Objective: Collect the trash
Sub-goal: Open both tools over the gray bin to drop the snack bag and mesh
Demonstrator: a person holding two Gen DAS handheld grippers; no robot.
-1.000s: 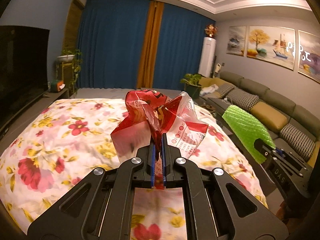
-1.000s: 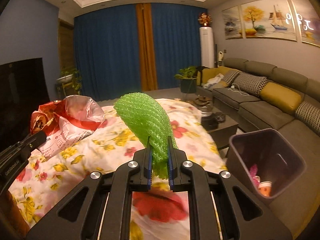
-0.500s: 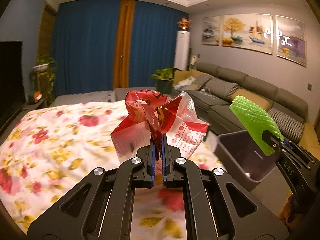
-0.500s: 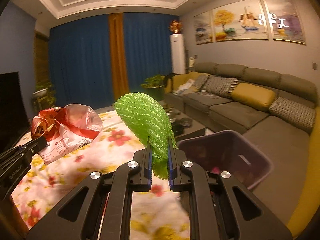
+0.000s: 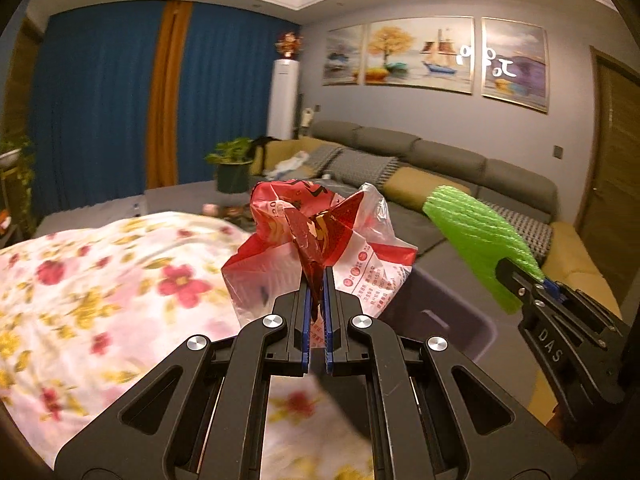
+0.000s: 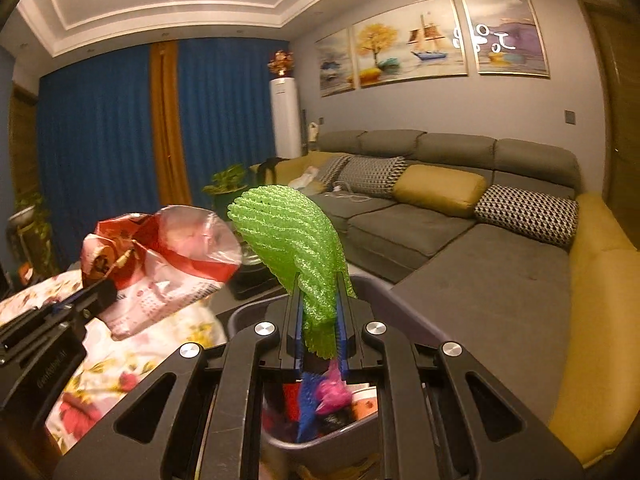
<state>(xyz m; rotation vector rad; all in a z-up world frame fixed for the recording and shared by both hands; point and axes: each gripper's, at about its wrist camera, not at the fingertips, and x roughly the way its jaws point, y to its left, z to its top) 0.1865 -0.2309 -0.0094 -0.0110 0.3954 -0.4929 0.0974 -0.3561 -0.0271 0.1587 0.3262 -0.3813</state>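
My left gripper (image 5: 315,280) is shut on a crumpled red and clear plastic bag (image 5: 320,240), which stands up from its pads. The same bag (image 6: 160,264) shows at the left of the right wrist view. My right gripper (image 6: 318,292) is shut on a green foam net sleeve (image 6: 292,248), also seen at the right of the left wrist view (image 5: 476,240). A dark purple trash bin (image 5: 448,324) sits just beyond the left gripper. In the right wrist view the bin (image 6: 244,314) lies directly below the right gripper, with several colourful scraps (image 6: 328,396) inside.
A flowered cloth (image 5: 100,280) covers the surface at the left. A grey and mustard sectional sofa (image 6: 480,248) with patterned cushions fills the right. A potted plant (image 5: 232,168), a white standing air conditioner (image 5: 284,100) and blue curtains stand at the back.
Both grippers have swung to the right, away from the flowered cloth, each keeping its grip. The bin has come from the right edge to beneath the right gripper.
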